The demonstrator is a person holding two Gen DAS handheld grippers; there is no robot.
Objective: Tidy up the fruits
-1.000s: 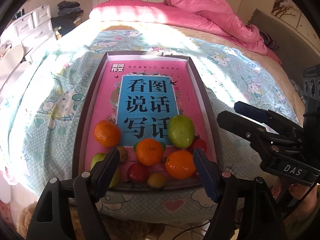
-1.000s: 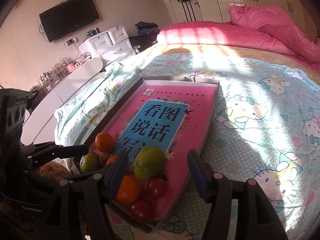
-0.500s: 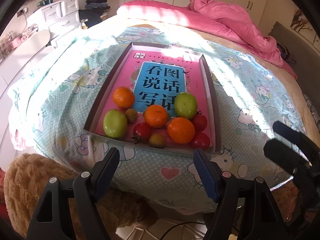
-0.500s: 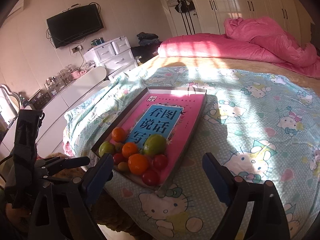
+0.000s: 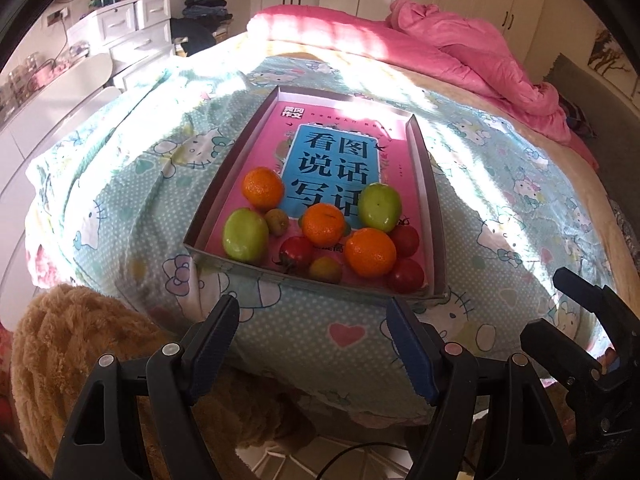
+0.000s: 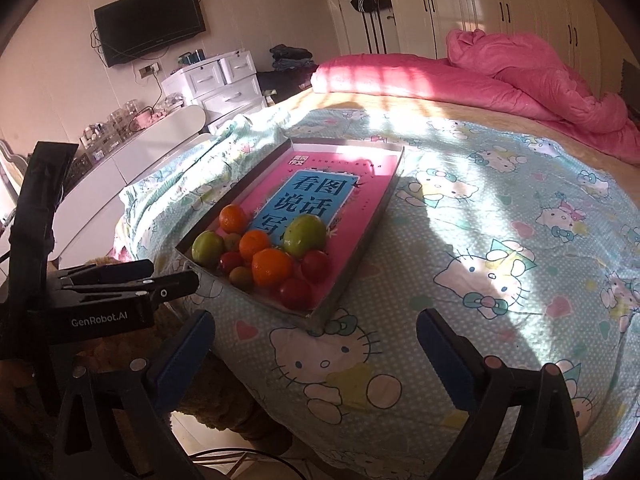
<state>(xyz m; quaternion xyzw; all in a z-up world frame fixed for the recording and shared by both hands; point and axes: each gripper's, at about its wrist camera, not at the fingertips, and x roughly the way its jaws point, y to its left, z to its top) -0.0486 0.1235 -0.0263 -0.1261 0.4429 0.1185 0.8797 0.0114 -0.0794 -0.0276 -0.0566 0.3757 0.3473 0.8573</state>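
Note:
A shallow grey tray [image 5: 425, 168] [image 6: 362, 236] with a pink book inside lies on the bed. Several fruits are bunched at its near end: three oranges [image 5: 370, 252], two green apples [image 5: 245, 234], red tomatoes [image 5: 296, 253] and small brownish fruits [image 5: 277, 221]; the same cluster shows in the right wrist view [image 6: 272, 266]. My left gripper [image 5: 312, 344] is open and empty, below the tray's near edge, off the bed. My right gripper [image 6: 316, 344] is open and empty, near the tray's near right corner; it also shows in the left wrist view [image 5: 568, 312].
The bed wears a Hello Kitty sheet [image 6: 500, 240] with a pink quilt [image 6: 520, 80] at its far end. A brown plush toy [image 5: 68, 344] lies by the bed's near left corner. White drawers [image 6: 224, 80] and a low white cabinet [image 6: 132, 160] stand to the left.
Both grippers have pulled back and away from the tray, which now looks smaller and farther. The fruits have not moved. Both grippers stay open.

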